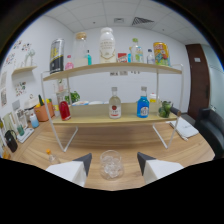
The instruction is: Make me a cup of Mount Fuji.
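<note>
- My gripper (111, 161) stood wide apart, its two dark fingertips (84, 161) pointing inward over the wooden table (190, 150).
- A clear glass cup (110, 165) sat on the table between the fingers, with a gap on either side, so nothing was clamped.
- The cup appeared to hold ice or some clear faceted contents; I could not tell which.
- Beyond the cup stood a white-framed two-tier wooden shelf (115, 68).
- On the lower tier I saw a red bottle (64, 109) toward the left, a clear bottle with a red label (115, 103) near the middle, and a blue bottle (143, 103) just to its right.
- A small green figure (165, 108) sat at the right end of that tier.
- The upper tier carried a dark-labelled tall container (56, 56), a large pale bottle (106, 45) and a colourful yellow container (161, 53), with smaller items among them.
- An orange pot (42, 112) rested left of the shelf, near a white wall rack (20, 95).
- A dark door (198, 75) showed at the far right, with a dark chair (210, 125) below it.
</note>
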`<state>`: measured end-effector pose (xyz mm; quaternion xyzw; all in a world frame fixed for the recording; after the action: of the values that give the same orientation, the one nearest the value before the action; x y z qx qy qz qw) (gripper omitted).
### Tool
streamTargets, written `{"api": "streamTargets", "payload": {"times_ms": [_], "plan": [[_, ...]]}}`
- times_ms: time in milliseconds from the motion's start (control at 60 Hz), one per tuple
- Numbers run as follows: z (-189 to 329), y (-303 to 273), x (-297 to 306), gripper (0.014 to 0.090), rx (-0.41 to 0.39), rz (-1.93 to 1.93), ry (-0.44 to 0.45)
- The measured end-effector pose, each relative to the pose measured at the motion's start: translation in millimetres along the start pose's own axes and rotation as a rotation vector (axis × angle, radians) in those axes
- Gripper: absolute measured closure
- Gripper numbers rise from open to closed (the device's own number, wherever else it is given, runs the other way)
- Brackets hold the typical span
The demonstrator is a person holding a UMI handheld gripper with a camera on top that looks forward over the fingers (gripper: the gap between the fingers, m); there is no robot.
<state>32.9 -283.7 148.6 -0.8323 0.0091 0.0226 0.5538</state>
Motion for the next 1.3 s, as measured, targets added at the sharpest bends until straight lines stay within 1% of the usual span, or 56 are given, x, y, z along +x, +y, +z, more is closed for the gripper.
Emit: {"api": "streamTargets", "payload": {"times_ms": [50, 150, 200, 283, 400, 517, 600, 650, 733, 767, 983, 1033, 1183, 1300], "plan": [[8, -8, 15, 0.0194, 0.002, -0.005, 0.015], [26, -45, 40, 0.0190, 0.056, -0.001, 0.029], [35, -65, 47, 0.0190, 0.088, 0.005, 0.021], [52, -91, 59, 0.0188, 0.115, 0.010, 0.010], [80, -111, 74, 0.0198, 0.128, 0.011, 0.004], [110, -117, 87, 0.0232, 0.109, 0.011, 0.001], [130, -114, 94, 0.0313, 0.085, 0.002, -0.001], [139, -111, 95, 0.0384, 0.072, -0.002, -0.006], [149, -110, 97, 0.0593, 0.067, -0.007, -0.005], [151, -111, 99, 0.0663, 0.069, -0.011, 0.001], [147, -111, 100, 0.0681, 0.070, -0.007, 0.018], [140, -113, 96, 0.0681, 0.071, 0.009, 0.003], [106, -118, 92, 0.0685, 0.097, 0.022, 0.005], [82, -93, 88, 0.0686, 0.077, 0.052, 0.002]]}}
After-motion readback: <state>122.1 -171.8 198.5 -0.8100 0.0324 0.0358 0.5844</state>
